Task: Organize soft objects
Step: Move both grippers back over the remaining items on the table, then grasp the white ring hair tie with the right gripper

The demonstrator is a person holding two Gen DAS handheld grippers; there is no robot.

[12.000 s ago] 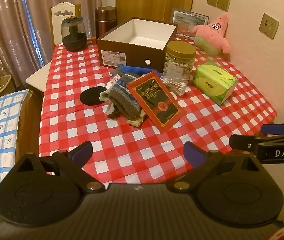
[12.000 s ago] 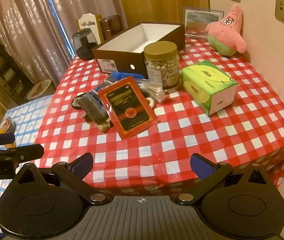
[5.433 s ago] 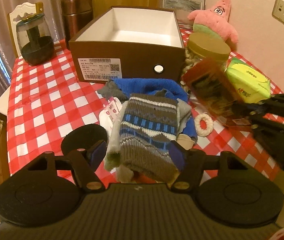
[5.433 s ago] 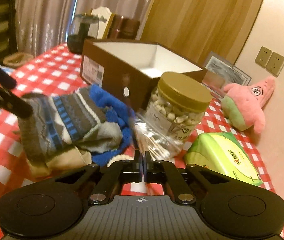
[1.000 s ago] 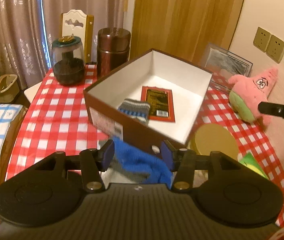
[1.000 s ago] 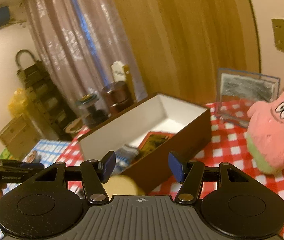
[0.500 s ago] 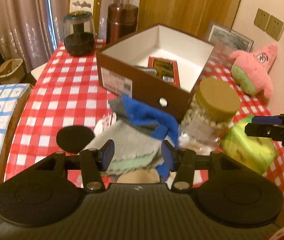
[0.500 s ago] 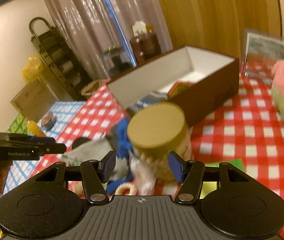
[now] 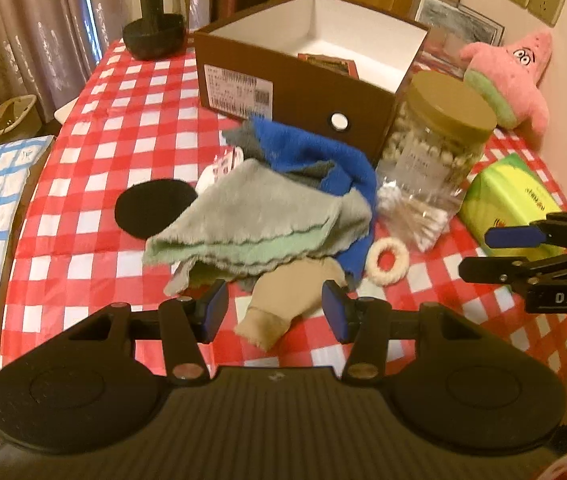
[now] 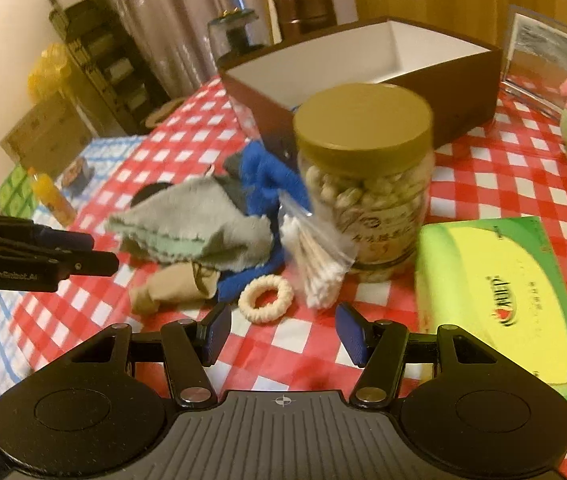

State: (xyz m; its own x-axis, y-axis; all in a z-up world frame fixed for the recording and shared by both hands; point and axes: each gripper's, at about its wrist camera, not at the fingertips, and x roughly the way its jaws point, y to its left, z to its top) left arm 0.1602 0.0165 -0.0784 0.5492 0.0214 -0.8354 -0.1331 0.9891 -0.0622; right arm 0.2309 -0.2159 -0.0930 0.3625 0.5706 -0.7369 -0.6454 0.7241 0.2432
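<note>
Both grippers [image 9: 274,310] [image 10: 283,332] empty, jaws apart; beige sock [image 9: 283,300] half under grey cloth [image 9: 251,212] (box [image 9: 291,76] contents mostly hidden).

Both grippers tilt steeply downward. The left gripper [image 9: 274,310] has its 2 jaws apart and empty. The right gripper [image 10: 283,334] likewise stands parted, gripping nothing.

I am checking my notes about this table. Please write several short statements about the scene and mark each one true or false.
1. Both the left gripper and the right gripper hold nothing. True.
2. The jar has no lid. False: a gold lid closes it.
3. The blue cloth lies inside the box. False: it lies on the table before the box.
4. The white ring lies on the tablecloth. True.
</note>
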